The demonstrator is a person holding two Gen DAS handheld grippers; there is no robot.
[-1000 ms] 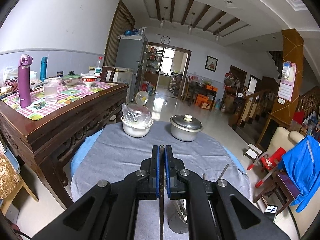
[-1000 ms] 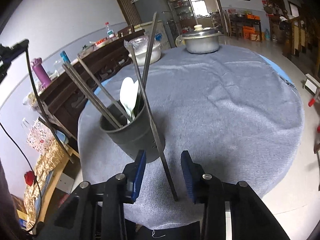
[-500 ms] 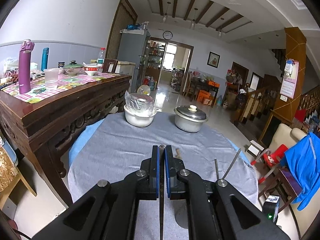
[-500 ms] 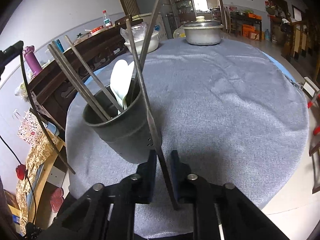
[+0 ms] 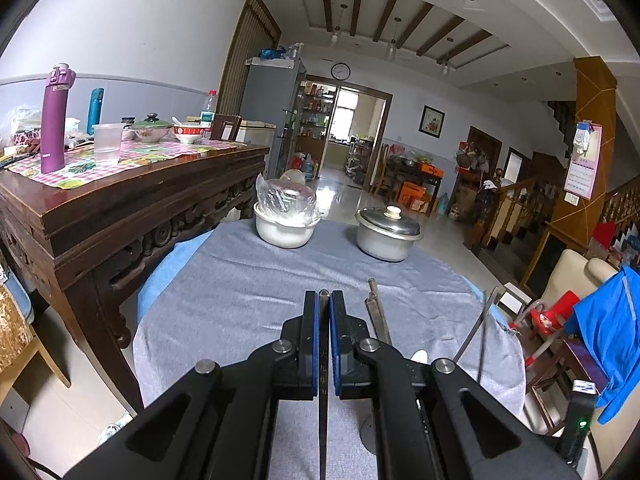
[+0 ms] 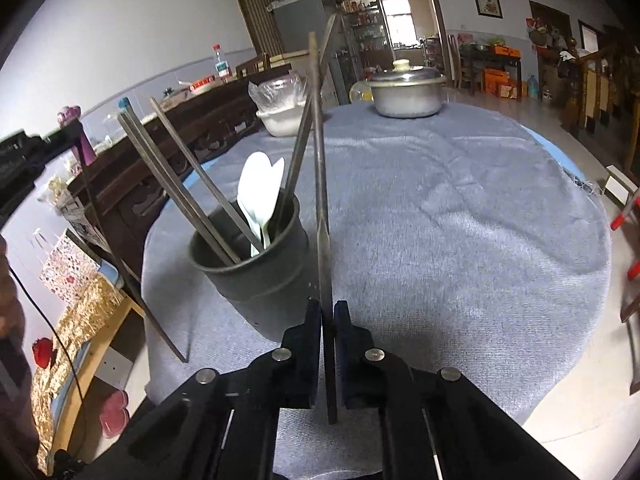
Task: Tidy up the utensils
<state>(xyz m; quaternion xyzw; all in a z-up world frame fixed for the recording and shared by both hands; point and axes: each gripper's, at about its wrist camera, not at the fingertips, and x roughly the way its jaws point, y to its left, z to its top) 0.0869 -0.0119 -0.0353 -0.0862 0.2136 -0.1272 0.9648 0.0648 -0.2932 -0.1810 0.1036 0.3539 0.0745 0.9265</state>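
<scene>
My right gripper [image 6: 328, 308] is shut on a dark chopstick [image 6: 320, 160] that stands nearly upright just right of the dark utensil cup [image 6: 256, 276]. The cup holds several chopsticks [image 6: 180, 184] and two white spoons [image 6: 256, 196]. My left gripper [image 5: 324, 300] is shut on another chopstick [image 5: 322, 400], seen edge-on between its pads, above the grey tablecloth [image 5: 248, 300]. In the left wrist view, chopstick tips [image 5: 378, 312] and a spoon tip [image 5: 420, 357] from the cup poke up right of my fingers.
A white bowl covered in plastic [image 5: 286, 220] and a lidded metal pot [image 5: 388, 232] stand at the table's far side. A dark wooden sideboard [image 5: 120, 216] with bottles and bowls stands left. A chair with blue cloth [image 5: 608, 328] is at right.
My right gripper closed on the chopstick beside the cup and tilted it upright. The left gripper, still shut on its chopstick, moved so the cup's utensils now appear right of it.
</scene>
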